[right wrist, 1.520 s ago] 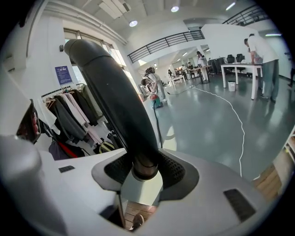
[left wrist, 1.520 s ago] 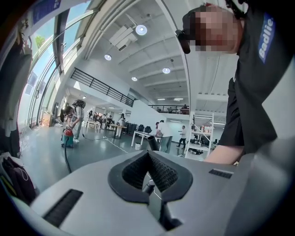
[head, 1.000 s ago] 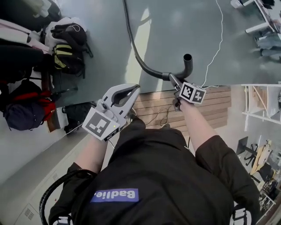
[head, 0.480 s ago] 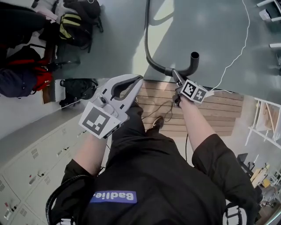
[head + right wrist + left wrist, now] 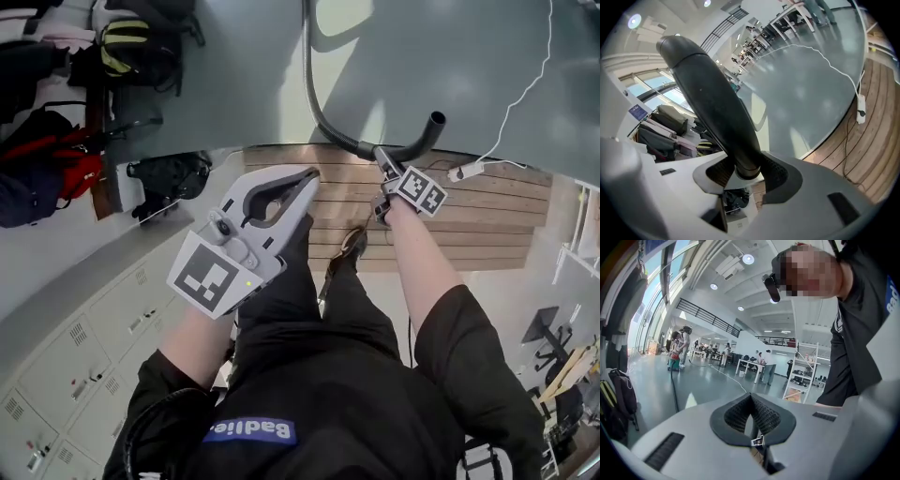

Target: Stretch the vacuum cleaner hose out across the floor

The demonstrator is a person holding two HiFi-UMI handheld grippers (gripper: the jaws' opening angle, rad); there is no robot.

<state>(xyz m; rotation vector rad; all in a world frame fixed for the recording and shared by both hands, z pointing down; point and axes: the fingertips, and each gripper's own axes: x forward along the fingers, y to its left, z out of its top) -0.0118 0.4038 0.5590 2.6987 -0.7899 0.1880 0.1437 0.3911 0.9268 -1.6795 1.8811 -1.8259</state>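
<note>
The vacuum cleaner hose (image 5: 307, 66) is shifting rightward, clamped in the right hand-held gripper (image 5: 381, 156); the left hand-held gripper (image 5: 307, 174) is staying closed.

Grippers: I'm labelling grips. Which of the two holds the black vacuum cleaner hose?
The right gripper, jaws clamped on the black vacuum cleaner hose; the left gripper has its jaws together on nothing.

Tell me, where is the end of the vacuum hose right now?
The hose end is upper right of centre in the head view, clamped in the right gripper, over where the grey floor meets the wooden decking.
</note>
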